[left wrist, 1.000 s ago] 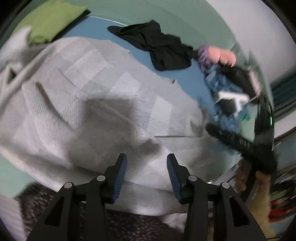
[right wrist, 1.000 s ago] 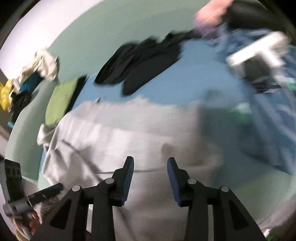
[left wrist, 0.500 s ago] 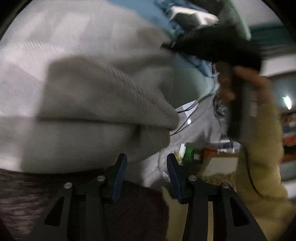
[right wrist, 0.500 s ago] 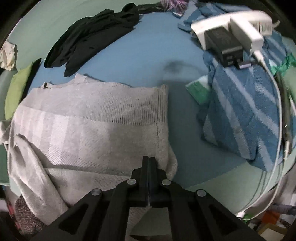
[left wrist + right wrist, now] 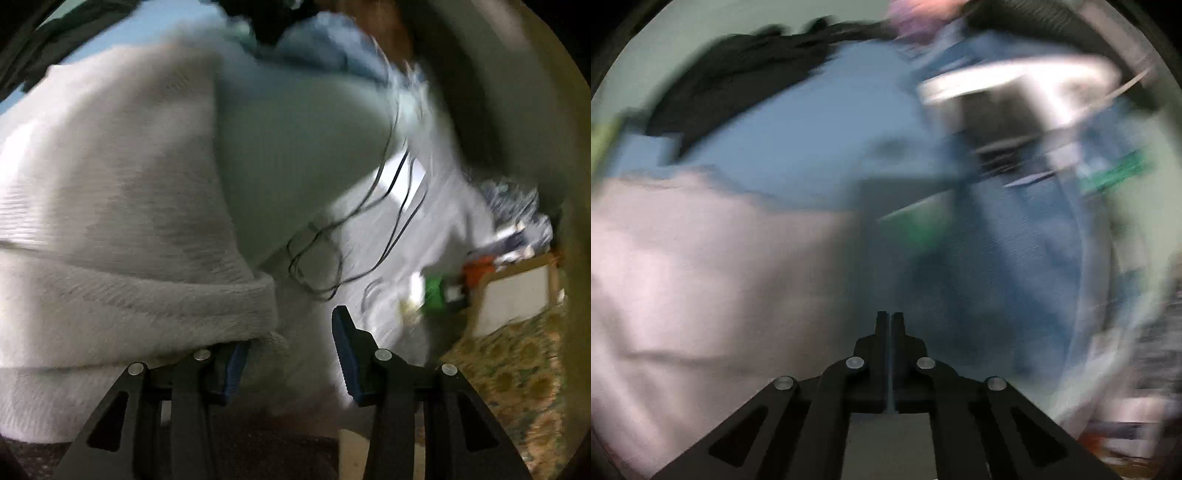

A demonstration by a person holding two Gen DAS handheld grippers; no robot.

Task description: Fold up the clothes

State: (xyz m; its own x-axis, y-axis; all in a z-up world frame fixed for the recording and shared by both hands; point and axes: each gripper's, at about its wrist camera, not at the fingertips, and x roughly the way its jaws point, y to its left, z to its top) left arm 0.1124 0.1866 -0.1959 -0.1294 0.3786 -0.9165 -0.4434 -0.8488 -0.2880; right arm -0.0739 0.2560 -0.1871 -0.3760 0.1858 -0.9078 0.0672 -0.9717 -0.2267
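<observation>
Two grippers | left gripper [image 5: 291, 354] fingers apart over grey sweater [image 5: 122, 206] (blurred) | right gripper [image 5: 889, 321] fingers closed, hold unclear

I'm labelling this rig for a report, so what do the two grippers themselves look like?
Both are matte black, two-fingered, with angular link arms joined by silver round rivets. The left gripper has blue ribbed pads. The right gripper shows slim black fingertips; no cables or markings visible.

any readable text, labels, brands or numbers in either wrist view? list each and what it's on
None can be read in either view.
White power adapter on the blue striped cloth: any print on it is lost to motion blur.
Green and orange packages on the floor past the grey sweater: too blurred and too small to read.
</observation>
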